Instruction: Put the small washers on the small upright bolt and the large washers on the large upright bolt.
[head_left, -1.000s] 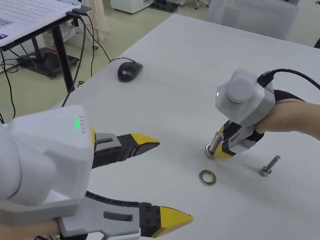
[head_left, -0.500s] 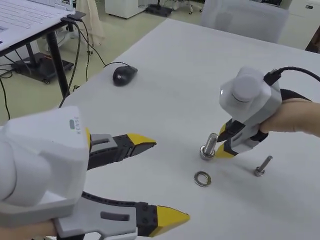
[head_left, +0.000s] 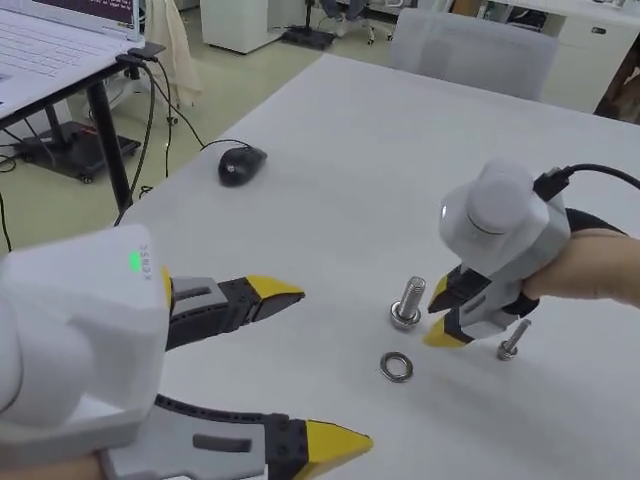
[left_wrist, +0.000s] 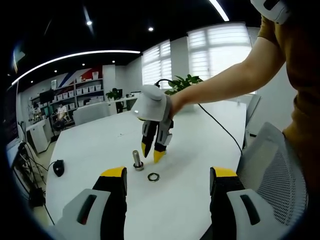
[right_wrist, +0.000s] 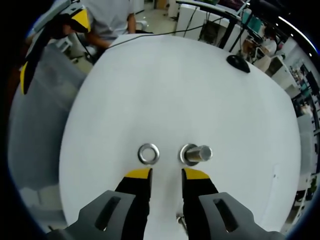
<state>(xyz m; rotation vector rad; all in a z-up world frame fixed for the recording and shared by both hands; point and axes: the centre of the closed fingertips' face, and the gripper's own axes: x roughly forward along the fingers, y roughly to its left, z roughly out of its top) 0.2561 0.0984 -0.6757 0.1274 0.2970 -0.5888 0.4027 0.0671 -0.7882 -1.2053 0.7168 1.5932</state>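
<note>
A large bolt (head_left: 406, 303) stands upright on the white table (head_left: 330, 140), wide end down. A loose washer (head_left: 396, 366) lies flat just in front of it. A small bolt (head_left: 510, 340) stands a little to the right, behind my right gripper (head_left: 438, 315). That gripper hovers just right of the large bolt, open by a narrow gap, holding nothing. In the right gripper view the washer (right_wrist: 148, 153) and the large bolt (right_wrist: 195, 153) lie just past the gripper (right_wrist: 166, 174). My left gripper (head_left: 310, 365) hangs wide open and empty at the near left; from it I see the bolt (left_wrist: 136, 160) and washer (left_wrist: 153, 176).
A black mouse (head_left: 241, 163) lies near the table's left edge. A laptop (head_left: 50, 40) on a stand with trailing cables sits off the table to the left. A grey chair (head_left: 470, 50) stands at the far end. Bare tabletop spreads between the grippers.
My right gripper has drawn back from the large bolt, which it stood against a second ago, and its jaws now show a small gap. The left gripper has stayed open.
</note>
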